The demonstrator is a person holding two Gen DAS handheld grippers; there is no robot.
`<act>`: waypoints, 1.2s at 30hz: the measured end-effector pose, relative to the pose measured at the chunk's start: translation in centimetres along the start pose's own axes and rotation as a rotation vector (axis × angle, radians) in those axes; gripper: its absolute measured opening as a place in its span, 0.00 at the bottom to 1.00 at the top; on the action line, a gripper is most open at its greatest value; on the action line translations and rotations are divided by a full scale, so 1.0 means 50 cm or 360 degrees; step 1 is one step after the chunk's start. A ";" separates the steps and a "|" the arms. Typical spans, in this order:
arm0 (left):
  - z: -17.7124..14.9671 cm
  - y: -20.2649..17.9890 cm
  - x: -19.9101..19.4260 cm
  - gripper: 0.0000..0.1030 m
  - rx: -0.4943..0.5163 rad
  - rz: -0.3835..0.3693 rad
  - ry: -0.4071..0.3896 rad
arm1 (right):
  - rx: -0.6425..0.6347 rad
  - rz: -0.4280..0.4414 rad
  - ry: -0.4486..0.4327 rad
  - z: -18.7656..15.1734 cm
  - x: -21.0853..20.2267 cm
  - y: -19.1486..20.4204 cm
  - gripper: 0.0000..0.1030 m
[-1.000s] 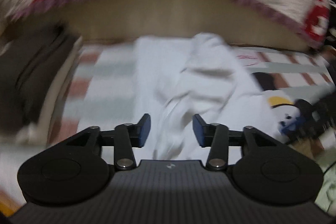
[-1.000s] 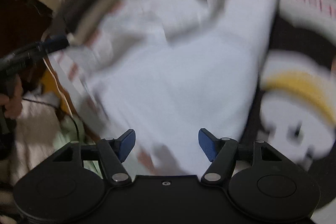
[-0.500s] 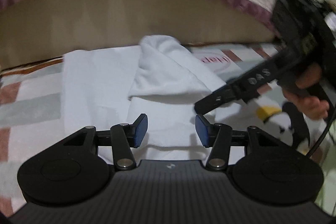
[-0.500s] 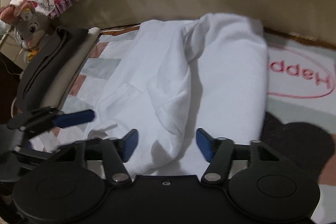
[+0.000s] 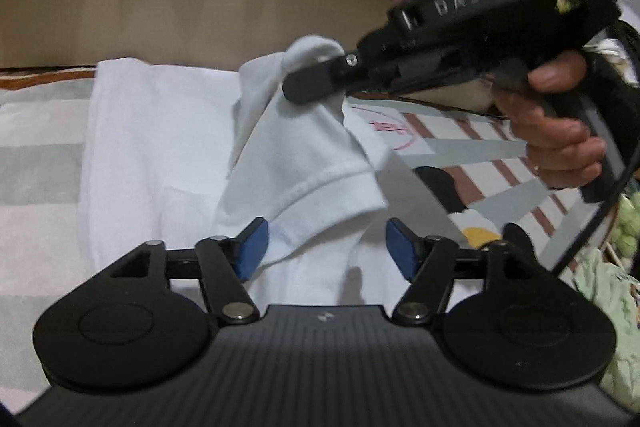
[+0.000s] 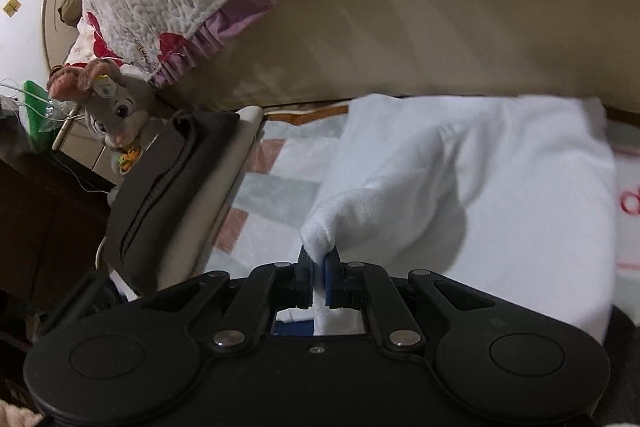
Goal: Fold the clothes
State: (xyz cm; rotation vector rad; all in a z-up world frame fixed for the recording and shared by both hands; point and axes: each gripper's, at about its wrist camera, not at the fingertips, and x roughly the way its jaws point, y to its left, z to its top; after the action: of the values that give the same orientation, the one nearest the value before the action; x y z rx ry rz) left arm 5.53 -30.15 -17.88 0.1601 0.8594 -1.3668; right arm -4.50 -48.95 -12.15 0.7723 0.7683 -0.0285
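White garment (image 5: 168, 155) lies spread on the bed (image 5: 36, 163), over the striped cover, its far edge up against the tan headboard side of the bed.

Right gripper (image 6: 319, 277): jaws clamped tight on a pinch of the white cloth, which rises in a peak from the spread body. In the left wrist view the same gripper (image 5: 308, 87) holds that peak lifted, with the sleeve (image 5: 320, 183) and its hemmed cuff hanging down below it. Judged purpose: lifting the sleeve clear so it can be carried across the body for a fold.

Left gripper (image 5: 326, 247): jaws opening, standing wide. The cuff edge hangs at the mouth of the gap, close to the left pad; the pads do not press on it. Likely placed low and near to take the loose cuff as a second hold.

View differences: only the left wrist view shows the person's hand (image 5: 560, 135) round the right tool's handle, and the hanging cuff. Only the right wrist view shows the pinch itself, a dark folded item (image 6: 168, 187) along the bed's left edge, and a plush rabbit (image 6: 108, 107) beyond it.
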 end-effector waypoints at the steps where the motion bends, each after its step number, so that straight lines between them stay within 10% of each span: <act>1: 0.002 -0.001 0.000 0.70 -0.0011 0.0034 0.0008 | -0.0007 -0.0006 0.0007 0.008 0.008 0.008 0.07; 6: 0.017 0.009 0.001 0.73 -0.0097 0.0157 -0.0096 | 0.0005 0.0009 0.0032 0.041 0.049 0.035 0.07; 8: 0.014 0.023 0.003 0.73 -0.0062 0.0401 -0.0166 | -0.0002 -0.0029 0.0023 0.053 0.068 0.043 0.08; 11: 0.003 0.081 -0.001 0.70 -0.0036 0.0793 -0.0180 | 0.0016 -0.0246 -0.0066 0.060 0.085 0.040 0.40; 12: 0.000 0.116 -0.012 0.70 -0.0157 0.0764 -0.0148 | 0.0003 -0.0332 -0.0113 0.054 0.080 0.033 0.59; 17: -0.006 0.213 -0.053 0.72 -0.0760 0.0337 -0.0254 | 0.0095 -0.0530 -0.0326 -0.004 -0.002 -0.078 0.58; 23: -0.002 0.175 -0.025 0.69 -0.0506 0.0461 -0.0122 | 0.0114 -0.0692 -0.0307 -0.040 -0.075 -0.189 0.58; 24: -0.004 0.170 -0.020 0.51 -0.0456 0.0479 -0.0119 | 0.0092 -0.0707 -0.0298 -0.042 -0.080 -0.194 0.58; 25: -0.005 0.169 -0.019 0.11 -0.0389 0.0502 -0.0110 | 0.0071 -0.0722 -0.0289 -0.044 -0.085 -0.200 0.58; 36: -0.002 0.167 -0.009 0.20 -0.0282 0.0710 -0.0091 | -0.0055 -0.0903 -0.0160 -0.045 -0.042 -0.206 0.60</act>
State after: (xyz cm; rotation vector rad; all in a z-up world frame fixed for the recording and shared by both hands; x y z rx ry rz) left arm 12.96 -27.72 -20.78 0.1632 0.8327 -0.8718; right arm -10.45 -55.55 -18.23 0.4961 0.8684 -0.5588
